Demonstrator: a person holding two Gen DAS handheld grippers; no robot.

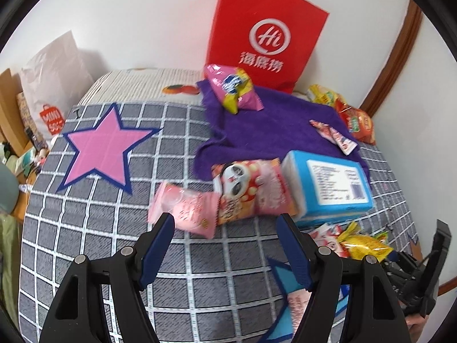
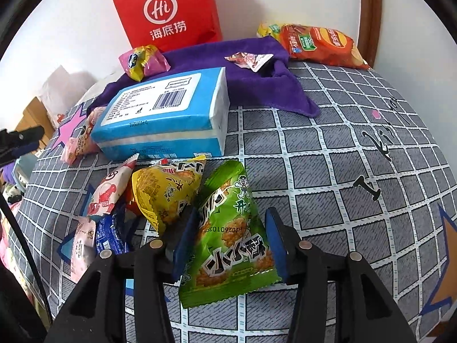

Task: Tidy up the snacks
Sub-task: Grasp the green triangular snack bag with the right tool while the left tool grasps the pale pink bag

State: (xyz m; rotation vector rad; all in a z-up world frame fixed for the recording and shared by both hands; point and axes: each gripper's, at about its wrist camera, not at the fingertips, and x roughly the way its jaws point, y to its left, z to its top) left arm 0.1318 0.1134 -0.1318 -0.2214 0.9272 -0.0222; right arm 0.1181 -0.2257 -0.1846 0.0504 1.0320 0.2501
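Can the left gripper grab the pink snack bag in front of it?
Probably yes. The left gripper has its jaws open, the pink bag lies just ahead between them, and nothing sits on top of it, though the panda bag touches its far end.

A bed covered by a grey checked sheet [image 1: 85, 228] printed with a large pink star [image 1: 100, 145] at about ten o'clock in the left wrist view. At twelve o'clock a red paper bag [image 1: 265, 31] with white handles and a white logo stands upright against the white wall [image 1: 128, 14]. A purple towel [image 1: 265, 131] lies crumpled in front of it. At nine o'clock, beyond the bed's edge, stands a white shopping bag [image 1: 54, 74]. A brown wooden trim [image 1: 397, 57] curves at two o'clock.
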